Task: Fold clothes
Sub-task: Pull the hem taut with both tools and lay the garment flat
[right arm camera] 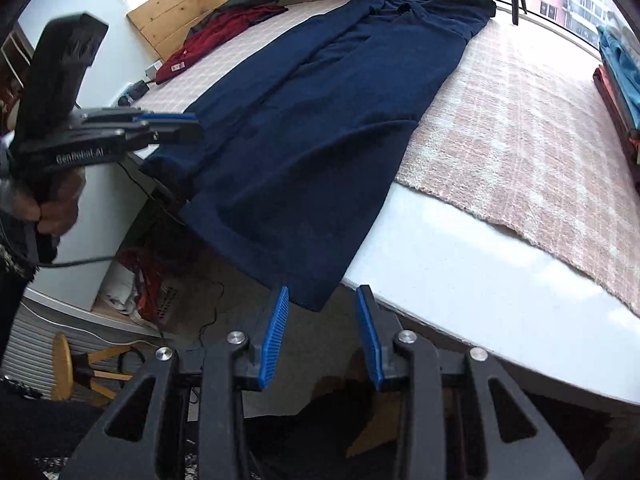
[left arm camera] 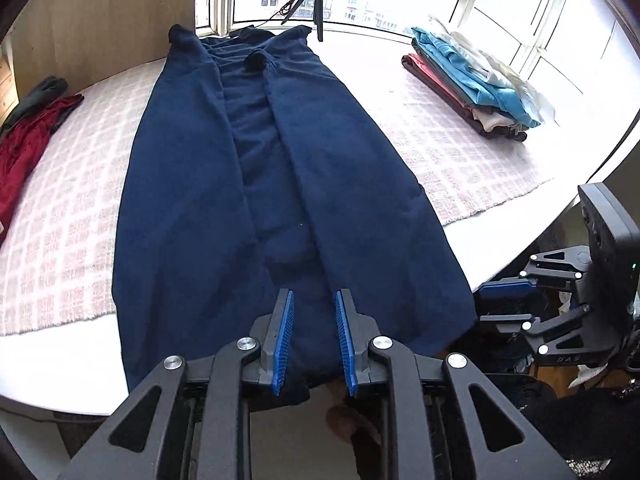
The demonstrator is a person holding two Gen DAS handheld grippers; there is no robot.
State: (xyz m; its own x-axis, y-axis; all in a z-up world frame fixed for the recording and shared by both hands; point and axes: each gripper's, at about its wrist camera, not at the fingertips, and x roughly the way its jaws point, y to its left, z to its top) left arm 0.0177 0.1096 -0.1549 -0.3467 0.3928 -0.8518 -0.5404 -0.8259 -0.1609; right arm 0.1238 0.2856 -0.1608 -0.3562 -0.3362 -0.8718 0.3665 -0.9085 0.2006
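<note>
**On the table: a long blue garment, both grippers open**

Across the table [right arm camera: 460, 264], the blue garment [left arm camera: 256, 184] is lying long and flat on a pink checked mat [left arm camera: 460, 152], with its near end hanging over the table's front edge. The left gripper [left arm camera: 314, 340] is hovering over that near end, jaws apart and holding nothing. The right gripper [right arm camera: 322, 334] is waiting just off the front edge, jaws apart and empty too. A stack of folded clothes [left arm camera: 476, 80] is sitting by the far right edge.

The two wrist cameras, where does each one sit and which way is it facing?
Left wrist: on the left tool, looking down along the navy garment toward the window; its open fingers and the right tool show.
Right wrist: on the right tool, at the table's near edge, facing the garment's hanging hem; the left tool and hand show.
Shared: garment, pink mat, red clothes.
</note>
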